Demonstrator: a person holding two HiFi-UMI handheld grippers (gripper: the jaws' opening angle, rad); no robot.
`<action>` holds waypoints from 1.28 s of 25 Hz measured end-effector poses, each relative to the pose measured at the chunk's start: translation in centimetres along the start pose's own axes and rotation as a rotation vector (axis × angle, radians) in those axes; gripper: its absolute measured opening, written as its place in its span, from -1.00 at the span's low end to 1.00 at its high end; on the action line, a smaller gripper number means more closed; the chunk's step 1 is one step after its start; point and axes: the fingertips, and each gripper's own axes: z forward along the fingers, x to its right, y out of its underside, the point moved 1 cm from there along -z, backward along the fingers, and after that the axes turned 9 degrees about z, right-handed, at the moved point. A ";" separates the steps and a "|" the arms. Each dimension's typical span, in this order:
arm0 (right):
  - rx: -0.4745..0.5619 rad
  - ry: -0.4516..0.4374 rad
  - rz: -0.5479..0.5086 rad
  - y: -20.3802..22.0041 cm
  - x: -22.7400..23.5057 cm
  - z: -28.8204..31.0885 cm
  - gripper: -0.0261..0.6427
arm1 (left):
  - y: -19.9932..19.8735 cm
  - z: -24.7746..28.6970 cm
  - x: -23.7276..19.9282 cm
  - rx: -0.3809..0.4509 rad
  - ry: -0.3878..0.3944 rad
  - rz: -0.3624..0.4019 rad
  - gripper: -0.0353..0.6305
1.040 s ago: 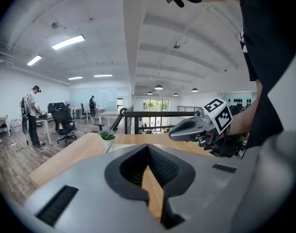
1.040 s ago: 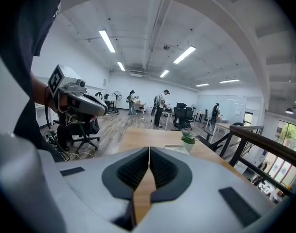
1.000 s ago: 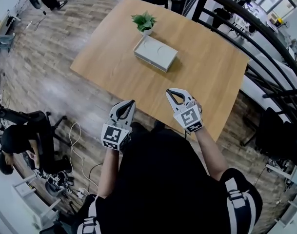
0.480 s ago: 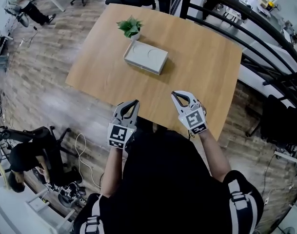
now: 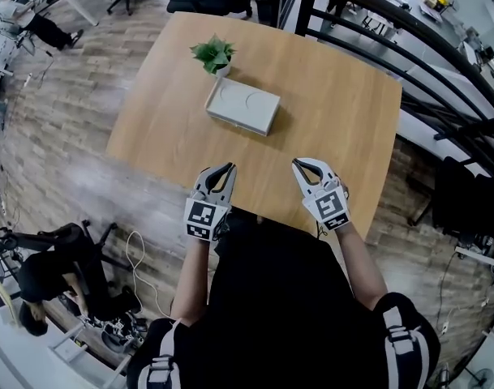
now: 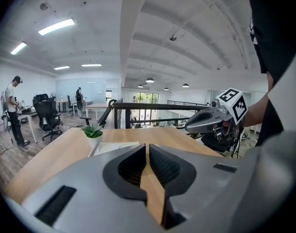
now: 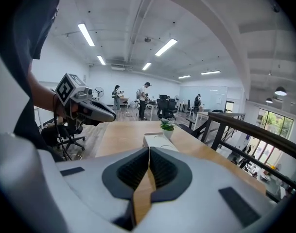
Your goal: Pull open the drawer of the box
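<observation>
Grey box (image 5: 242, 106) lies well ahead of left hand-held gripper (image 5: 228, 168) and right hand-held gripper (image 5: 298, 164), both pressed together; unbraced, I'd drag it.

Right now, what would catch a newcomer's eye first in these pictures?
The pale grey box lies in the middle of the wooden table, with a small potted plant at its far corner. At the near edge, the left tool and right tool hover, both shut and empty.

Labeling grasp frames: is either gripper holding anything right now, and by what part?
Nothing is held. The left gripper and right gripper both have their jaws together and empty, over the near edge of the table, well short of the box.
</observation>
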 end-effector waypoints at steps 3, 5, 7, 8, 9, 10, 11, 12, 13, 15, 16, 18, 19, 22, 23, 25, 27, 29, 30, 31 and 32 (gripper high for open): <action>-0.015 0.005 -0.001 -0.3 0.2 1.1 -0.85 | 0.6 1.3 -1.2 0.005 0.028 -0.033 -0.82; -0.025 0.008 0.003 -0.5 0.3 1.8 -0.85 | 0.8 2.1 -2.0 0.013 0.047 -0.059 -0.82; -0.038 0.012 0.010 -0.5 0.5 2.4 -0.85 | 1.1 3.1 -2.7 0.013 0.058 -0.069 -0.82; -0.045 0.014 0.013 -0.5 0.6 2.7 -0.85 | 1.2 3.6 -3.1 0.010 0.063 -0.069 -0.82; -0.053 0.016 0.014 -0.5 0.7 2.9 -0.85 | 1.5 4.1 -3.4 0.007 0.068 -0.071 -0.82; -0.059 0.018 0.016 -0.4 0.7 3.2 -0.85 | 1.8 4.6 -3.7 0.003 0.074 -0.074 -0.82; -0.064 0.020 0.018 -0.4 0.8 3.4 -0.85 | 2.0 5.1 -4.0 0.000 0.081 -0.079 -0.82; -0.067 0.022 0.021 -0.4 0.9 3.7 -0.85 | 2.2 5.5 -4.3 -0.001 0.090 -0.085 -0.82; -0.070 0.025 0.025 -0.5 1.0 4.0 -0.85 | 2.3 5.9 -4.6 0.000 0.098 -0.090 -0.82; -0.075 0.028 0.046 -0.5 1.2 4.6 -0.85 | 2.6 6.6 -5.1 -0.002 0.111 -0.100 -0.82; -0.075 0.027 0.062 -0.5 1.3 4.8 -0.85 | 2.8 7.0 -5.3 -0.006 0.115 -0.106 -0.82; -0.073 0.025 0.093 -0.6 1.3 5.4 -0.85 | 3.5 7.8 -5.9 -0.018 0.121 -0.107 -0.82; -0.073 0.023 0.103 -0.7 1.3 5.7 -0.85 | 3.9 8.3 -6.1 -0.026 0.123 -0.103 -0.82; -0.081 0.019 0.112 -0.8 1.3 6.3 -0.85 | 4.9 9.7 -6.8 -0.045 0.127 -0.105 -0.82; -0.087 0.018 0.111 -0.8 1.3 6.5 -0.85 | 5.2 10.1 -7.0 -0.050 0.128 -0.110 -0.82; -0.099 0.015 0.111 -0.7 1.2 6.9 -0.85 | 6.0 10.7 -7.3 -0.067 0.131 -0.113 -0.82; -0.108 0.013 0.114 -0.7 1.1 7.4 -0.85 | 7.0 11.3 -7.7 -0.094 0.139 -0.097 -0.82; -0.115 0.014 0.117 -0.6 1.2 7.7 -0.85 | 8.0 12.0 -7.9 -0.122 0.145 -0.068 -0.64; -0.120 0.016 0.117 -0.5 1.3 7.8 -0.85 | 8.4 12.3 -7.9 -0.133 0.148 -0.058 -0.58; -0.125 0.017 0.117 -0.3 1.3 7.9 -0.85 | 8.8 12.7 -8.0 -0.140 0.151 -0.053 -0.57; -0.130 0.017 0.117 -0.2 1.3 8.0 -0.85 | 9.2 13.0 -8.1 -0.145 0.152 -0.051 -0.57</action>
